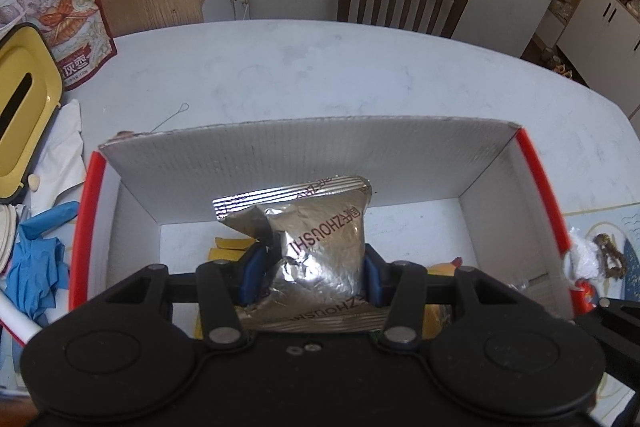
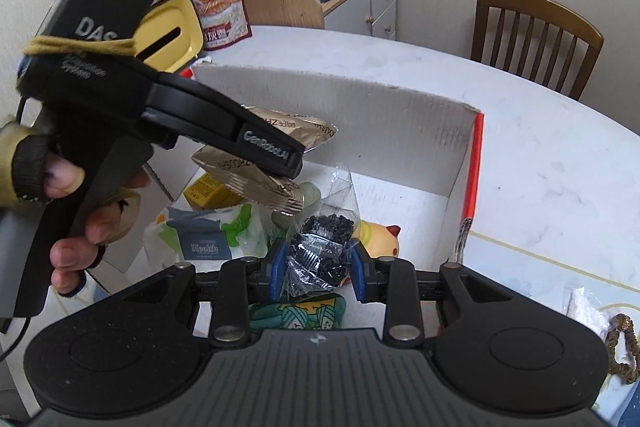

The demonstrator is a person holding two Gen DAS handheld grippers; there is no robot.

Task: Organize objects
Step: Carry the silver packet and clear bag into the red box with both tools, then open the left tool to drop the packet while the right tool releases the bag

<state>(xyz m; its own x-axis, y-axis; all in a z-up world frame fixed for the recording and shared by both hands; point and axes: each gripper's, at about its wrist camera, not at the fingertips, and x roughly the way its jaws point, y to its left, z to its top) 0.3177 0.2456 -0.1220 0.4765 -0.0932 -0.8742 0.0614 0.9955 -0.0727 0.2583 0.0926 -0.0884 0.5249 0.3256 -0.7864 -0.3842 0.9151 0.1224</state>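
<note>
Left tongs (image 1: 312,267) clamp the foil packet (image 1: 320,247); right tongs (image 2: 318,267) clamp the bead bag (image 2: 320,251), over the box (image 2: 360,131).

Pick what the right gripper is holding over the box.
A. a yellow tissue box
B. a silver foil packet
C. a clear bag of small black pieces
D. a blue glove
C: the right gripper is shut on the clear bag of small black pieces above the cardboard box; the silver foil packet is in the left gripper.

Soft, even daylight, moderately bright; source not in view. Glare on foil packet (image 1: 320,247), striped highlights along its top seam. Dim shadow inside box (image 1: 280,163) under its back wall. Strong fisheye bend at edges, dark corners. Near hand (image 2: 76,215) slightly soft; rest sharp.
</note>
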